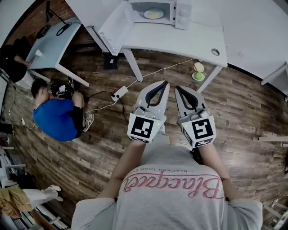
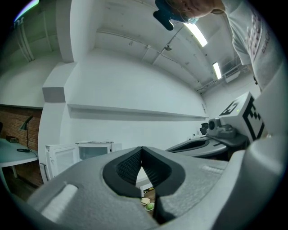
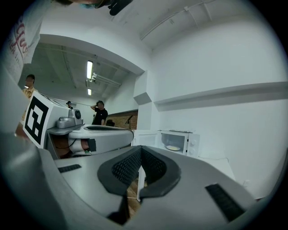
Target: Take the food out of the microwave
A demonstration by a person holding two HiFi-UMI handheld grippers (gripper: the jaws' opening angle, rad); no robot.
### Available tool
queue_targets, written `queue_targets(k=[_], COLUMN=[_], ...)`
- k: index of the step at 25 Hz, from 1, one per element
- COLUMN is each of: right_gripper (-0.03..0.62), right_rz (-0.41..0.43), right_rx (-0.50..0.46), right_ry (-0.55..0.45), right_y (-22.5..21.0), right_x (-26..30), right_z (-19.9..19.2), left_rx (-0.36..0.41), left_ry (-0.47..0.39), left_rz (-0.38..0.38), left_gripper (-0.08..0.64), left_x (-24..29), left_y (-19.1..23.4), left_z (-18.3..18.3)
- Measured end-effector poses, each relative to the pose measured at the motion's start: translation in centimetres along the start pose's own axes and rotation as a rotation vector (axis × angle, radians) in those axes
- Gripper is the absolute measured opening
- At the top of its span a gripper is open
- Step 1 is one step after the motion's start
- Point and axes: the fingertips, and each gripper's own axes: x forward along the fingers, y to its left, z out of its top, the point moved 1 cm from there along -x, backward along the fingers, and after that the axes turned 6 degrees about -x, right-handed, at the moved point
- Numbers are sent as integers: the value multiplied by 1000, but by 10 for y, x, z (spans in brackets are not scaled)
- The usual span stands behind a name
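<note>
The white microwave (image 1: 155, 11) stands on a white table (image 1: 180, 42) at the top of the head view, its door (image 1: 116, 27) swung open to the left. Inside lies a plate of pale yellow food (image 1: 154, 14). My left gripper (image 1: 164, 83) and right gripper (image 1: 177, 88) are held side by side over the wooden floor, well short of the table, both shut and empty. In the left gripper view the gripper (image 2: 142, 148) points level toward the microwave (image 2: 94, 150). The right gripper (image 3: 141, 149) likewise faces the microwave (image 3: 177, 141), where the food (image 3: 173, 147) shows.
A person in a blue shirt (image 1: 56, 117) crouches on the floor at left. A power strip (image 1: 119, 93) with cables lies ahead of me. Two food items (image 1: 198, 72) sit on the floor by the table's right leg. A grey desk (image 1: 51, 42) stands at upper left.
</note>
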Motion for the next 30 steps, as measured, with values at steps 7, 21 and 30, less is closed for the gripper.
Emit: queue_targets(k=[7, 21, 30], right_gripper=[9, 9, 9], right_rz=[-12, -33, -35], right_rx=[-6, -17, -20], right_ry=[17, 37, 56], right_y=[-13, -33, -53], right_x=[58, 124, 153], right_z=[-1, 3, -6], left_rx=[-9, -35, -52], left_ry=[2, -2, -2], left_rz=[-2, -31, -22], left_gripper=[5, 5, 5], left_x=[29, 75, 103], left_y=[53, 113, 140], left_z=[-3, -8, -16])
